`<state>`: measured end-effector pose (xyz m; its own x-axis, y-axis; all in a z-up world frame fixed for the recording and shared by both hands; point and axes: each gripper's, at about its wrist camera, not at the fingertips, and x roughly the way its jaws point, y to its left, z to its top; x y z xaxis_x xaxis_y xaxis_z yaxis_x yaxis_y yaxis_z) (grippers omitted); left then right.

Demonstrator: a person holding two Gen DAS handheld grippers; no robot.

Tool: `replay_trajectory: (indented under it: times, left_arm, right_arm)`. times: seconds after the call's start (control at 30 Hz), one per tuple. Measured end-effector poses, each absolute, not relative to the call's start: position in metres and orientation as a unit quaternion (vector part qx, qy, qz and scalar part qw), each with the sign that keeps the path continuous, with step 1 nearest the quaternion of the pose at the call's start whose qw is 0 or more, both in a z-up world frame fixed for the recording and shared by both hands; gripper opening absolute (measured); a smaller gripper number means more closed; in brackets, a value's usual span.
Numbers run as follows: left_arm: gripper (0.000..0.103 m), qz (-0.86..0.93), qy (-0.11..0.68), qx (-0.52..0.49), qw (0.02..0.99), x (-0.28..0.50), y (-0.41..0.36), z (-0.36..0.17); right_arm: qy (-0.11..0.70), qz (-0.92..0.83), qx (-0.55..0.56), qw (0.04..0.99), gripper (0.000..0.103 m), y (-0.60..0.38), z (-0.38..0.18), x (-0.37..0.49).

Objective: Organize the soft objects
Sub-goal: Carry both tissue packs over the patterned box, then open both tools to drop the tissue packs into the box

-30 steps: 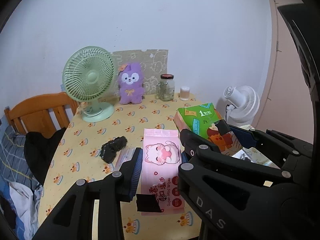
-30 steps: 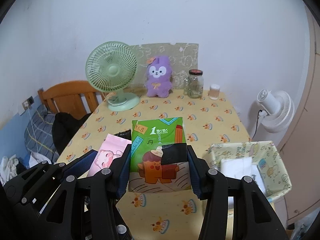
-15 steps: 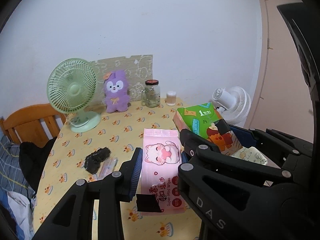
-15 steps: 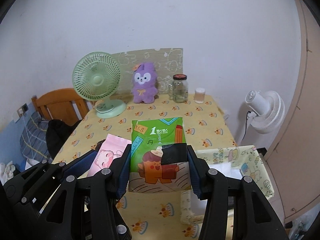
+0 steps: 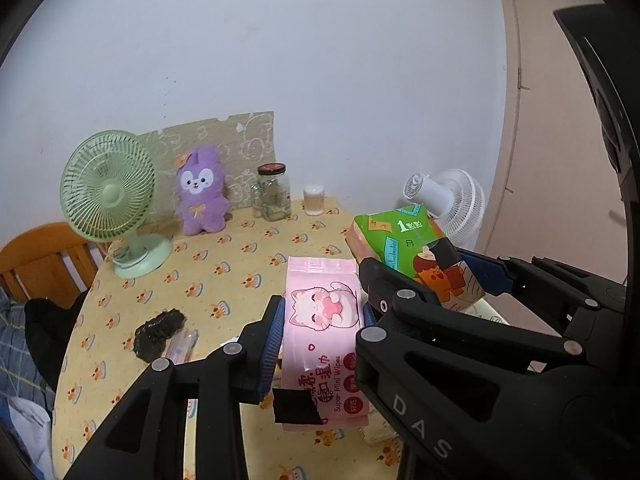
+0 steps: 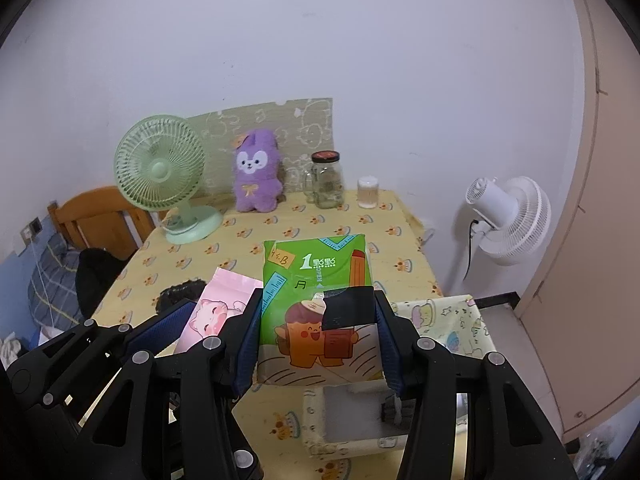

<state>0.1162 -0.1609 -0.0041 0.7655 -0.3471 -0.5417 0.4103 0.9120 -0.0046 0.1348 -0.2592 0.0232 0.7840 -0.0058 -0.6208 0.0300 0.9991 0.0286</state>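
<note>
Left gripper [image 5: 322,312] is clamped on the pink wet-wipes pack [image 5: 324,320], both blue pads pressing its long sides; the pack is held above the table [image 5: 224,264], near its front edge. Right gripper [image 6: 318,328] is clamped on the green tissue pack [image 6: 316,276] — pads flat against both sides, pack lifted clear of the tabletop. The two packs sit side by side, pink on the left, green on the right.

Below the green pack, at the table's near right — a fabric basket [image 6: 452,316] with a white item inside.

Far side of table, left to right: green desk fan [image 6: 160,172], purple plush [image 6: 256,172], glass jar [image 6: 326,180], small cup [image 6: 368,192]. A dark crumpled object [image 5: 158,330] lies near the table's left edge. A white floor fan [image 6: 508,216] stands right of the table.
</note>
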Motion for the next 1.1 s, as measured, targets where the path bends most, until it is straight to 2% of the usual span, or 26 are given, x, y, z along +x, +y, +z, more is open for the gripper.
replay_trajectory:
  times: [0.4, 1.1]
  left_arm:
    - [0.04, -0.217, 0.281, 0.061, 0.933, 0.124, -0.197, -0.01]
    - [0.041, -0.237, 0.331, 0.075, 0.91, 0.146, -0.236, -0.058]
  right_arm:
    - [0.327, -0.025, 0.023, 0.944, 0.055, -0.297, 0.018, 0.141]
    - [0.375, -0.056, 0.042, 0.924, 0.056, -0.341, -0.032, 0.158]
